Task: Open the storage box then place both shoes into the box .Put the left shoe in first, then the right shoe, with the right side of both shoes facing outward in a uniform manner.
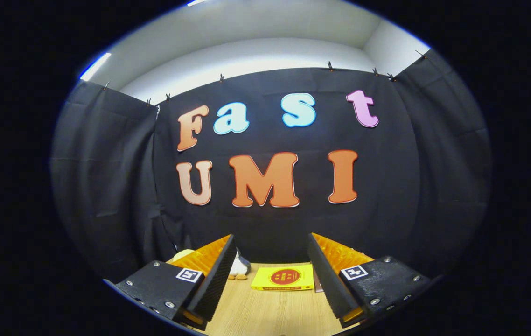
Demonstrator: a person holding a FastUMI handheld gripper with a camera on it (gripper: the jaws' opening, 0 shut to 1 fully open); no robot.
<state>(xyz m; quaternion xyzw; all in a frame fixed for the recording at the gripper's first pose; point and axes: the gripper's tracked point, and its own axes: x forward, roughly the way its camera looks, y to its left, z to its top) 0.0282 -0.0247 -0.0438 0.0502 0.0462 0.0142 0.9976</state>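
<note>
Gripper (272, 242) sits low in the frame, bottom centre, aimed level at the booth's black cloth wall (107, 177). Fingers are spread wide apart, nothing between them, grasping nothing. Left finger (214, 284) is lower left of centre, right finger (331, 280) lower right of centre, both angling inward toward the wall. Each finger mount carries a small square marker tag.

Wooden table (270, 312) runs along the bottom of the frame, visible in the gap between the fingers. A flat yellow box (283, 278) with a round red mark on top lies on the table, bottom centre, just ahead of the fingers and between their lines, closer to the right finger. Its lid looks closed; can't tell if this is the storage box.

Lower left of centre, a white item (240, 267) peeks out just beyond the left fingertip, mostly hidden by it; could be a shoe, can't tell. A couple of small tan bits (237, 277) lie on the table right below it.

Pale ceiling (247, 42) fills the upper frame above the cloth.
</note>
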